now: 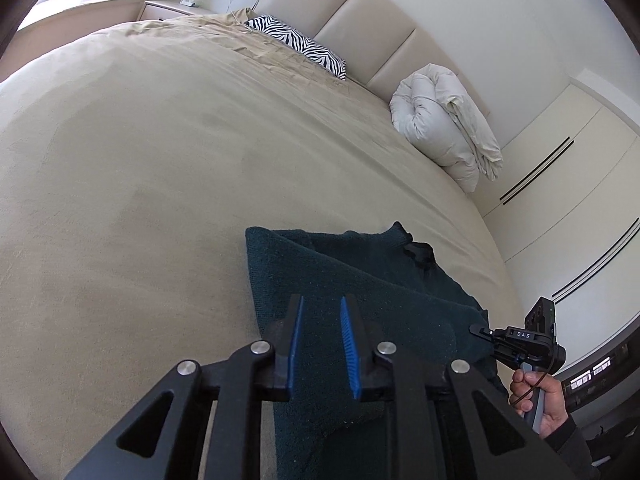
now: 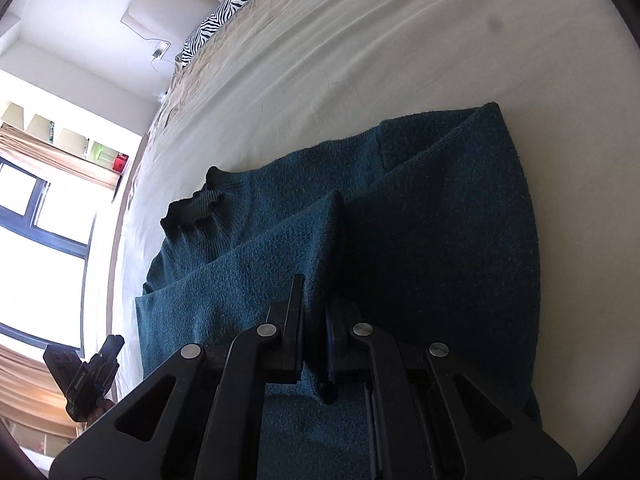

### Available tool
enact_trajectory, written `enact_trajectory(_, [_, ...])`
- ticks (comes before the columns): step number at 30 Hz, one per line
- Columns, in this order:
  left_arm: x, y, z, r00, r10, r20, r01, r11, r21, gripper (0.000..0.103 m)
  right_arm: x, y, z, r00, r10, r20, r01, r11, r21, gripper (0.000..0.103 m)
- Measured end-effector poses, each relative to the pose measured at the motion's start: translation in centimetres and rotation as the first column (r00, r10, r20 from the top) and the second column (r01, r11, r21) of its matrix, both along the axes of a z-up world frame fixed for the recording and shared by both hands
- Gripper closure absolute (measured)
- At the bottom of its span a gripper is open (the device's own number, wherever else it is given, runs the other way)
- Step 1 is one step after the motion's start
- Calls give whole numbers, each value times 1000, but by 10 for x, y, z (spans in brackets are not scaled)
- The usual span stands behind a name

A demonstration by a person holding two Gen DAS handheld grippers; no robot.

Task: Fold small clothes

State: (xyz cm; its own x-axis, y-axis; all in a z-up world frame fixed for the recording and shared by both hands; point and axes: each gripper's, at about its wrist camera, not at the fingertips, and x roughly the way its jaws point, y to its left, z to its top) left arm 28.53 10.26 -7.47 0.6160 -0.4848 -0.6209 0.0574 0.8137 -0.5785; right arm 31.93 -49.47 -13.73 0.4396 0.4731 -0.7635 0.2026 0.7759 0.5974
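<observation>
A dark teal knitted sweater (image 1: 352,280) lies on the beige bed, partly folded, its ribbed collar (image 2: 196,208) toward the window side. My left gripper (image 1: 322,304) is open above the sweater's near edge, nothing between its blue pads. My right gripper (image 2: 318,292) is shut on a raised fold of the sweater (image 2: 280,248), the cloth pinched between its fingers. The right gripper also shows in the left wrist view (image 1: 480,330), at the sweater's right edge, held by a hand.
The bed (image 1: 160,160) stretches far and left. A zebra-print pillow (image 1: 298,42) and a rolled white duvet (image 1: 444,124) lie by the padded headboard. White wardrobe doors (image 1: 560,184) stand to the right. A window (image 2: 36,240) is beyond the bed's far side.
</observation>
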Motion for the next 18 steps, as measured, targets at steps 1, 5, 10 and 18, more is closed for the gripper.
enact_trajectory(1, [2,-2,0,1000,-4,-2,4,1000,0,82,1,1,-2,1000,-3,0,3,1000,4,96])
enact_trajectory(5, [11,-15,0,999,-35,5,35,999,7,82,5,9,-6,1000,7,7,-7,1000,1,96])
enact_trajectory(10, [27,-30,-5,999,-43,-1,43,999,6,82,6,13,-6,1000,17,-2,-17,1000,-12,96])
enact_trajectory(18, [53,-42,-25,997,-48,-62,53,996,72,82,6,18,-6,999,8,-34,-9,999,-37,96])
